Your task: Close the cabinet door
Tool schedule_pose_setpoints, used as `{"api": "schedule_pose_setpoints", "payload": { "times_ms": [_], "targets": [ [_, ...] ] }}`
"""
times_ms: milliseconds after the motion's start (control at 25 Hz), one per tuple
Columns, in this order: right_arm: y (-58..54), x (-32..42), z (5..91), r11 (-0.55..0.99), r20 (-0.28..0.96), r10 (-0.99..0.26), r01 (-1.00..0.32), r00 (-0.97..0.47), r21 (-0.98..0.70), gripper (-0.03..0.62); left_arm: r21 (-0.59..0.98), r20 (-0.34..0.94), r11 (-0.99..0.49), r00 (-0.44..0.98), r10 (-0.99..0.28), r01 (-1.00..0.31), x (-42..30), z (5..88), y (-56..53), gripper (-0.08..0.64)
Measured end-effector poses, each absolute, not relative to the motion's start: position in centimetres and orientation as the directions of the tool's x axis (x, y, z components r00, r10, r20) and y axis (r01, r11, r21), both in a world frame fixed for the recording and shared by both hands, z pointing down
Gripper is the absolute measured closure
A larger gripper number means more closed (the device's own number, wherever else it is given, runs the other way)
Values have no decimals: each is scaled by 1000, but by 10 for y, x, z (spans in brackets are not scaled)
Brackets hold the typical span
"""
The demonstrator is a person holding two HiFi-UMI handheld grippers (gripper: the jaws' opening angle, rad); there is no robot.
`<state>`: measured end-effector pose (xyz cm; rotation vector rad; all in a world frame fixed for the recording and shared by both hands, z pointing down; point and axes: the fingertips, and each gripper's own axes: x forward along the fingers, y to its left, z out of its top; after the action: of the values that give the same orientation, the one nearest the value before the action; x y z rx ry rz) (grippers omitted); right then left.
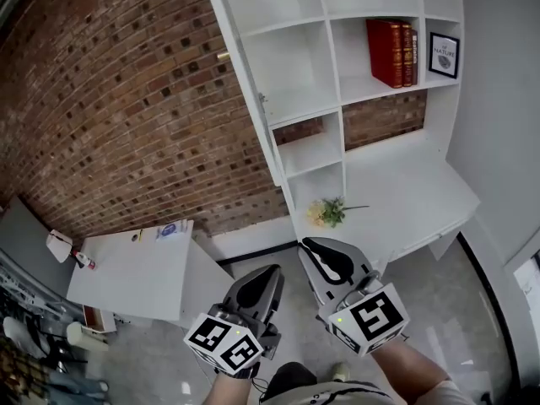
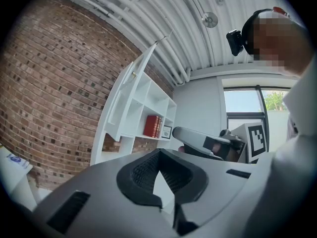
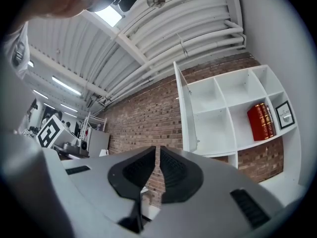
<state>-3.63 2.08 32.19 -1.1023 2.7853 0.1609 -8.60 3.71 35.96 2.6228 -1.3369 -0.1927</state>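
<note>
Cabinet door (image 1: 241, 66): open, swung out edge-on towards me, well ahead of and above both grippers; I judge the closing hasn't begun.
Left gripper (image 1: 256, 289): jaws closed tip to tip on nothing, just left of its partner. A push needs no grip, I reckon.
Right gripper (image 1: 333, 258): jaws pressed together, empty, pointing at the shelving (image 1: 295, 99).
Flowers (image 1: 327, 213): lying on the white desk (image 1: 413, 192), just beyond the right gripper's tips.
Brass knob (image 1: 223, 56): on the door's outer face, the side toward the brick wall (image 1: 110, 99), far ahead and left of the left gripper. That is the face I'd push.
Red books (image 1: 390, 51): upright in an open cubby, far ahead and right of the right gripper, probably outside the door's sweep.
</note>
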Motion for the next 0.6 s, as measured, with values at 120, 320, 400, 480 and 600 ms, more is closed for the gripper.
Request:
{"api": "schedule_pose_setpoints", "payload": {
  "times_ms": [120,320,400,480,600],
  "targets": [
    [6,-32,309,728,-185,-664,-683,-725,65,571,203,-44,-580,585,-810,-789,-78,345,27,551],
    [-25,-44,293,718,-183,-659,-683,-729,136,571,187,-71,-589,587,-806,-786,-80,336,-2,551],
    [-40,-49,282,703,-185,-666,-691,-723,169,571,183,-84,-601,597,-798,-778,-82,333,-16,551],
    [-57,-54,265,686,-198,-675,-703,-711,188,566,174,-102,-620,612,-784,-765,-85,326,-31,551],
    [-83,-62,235,656,-225,-692,-727,-686,203,544,154,-135,-651,636,-759,-744,-94,309,-50,551]
  ]
}}
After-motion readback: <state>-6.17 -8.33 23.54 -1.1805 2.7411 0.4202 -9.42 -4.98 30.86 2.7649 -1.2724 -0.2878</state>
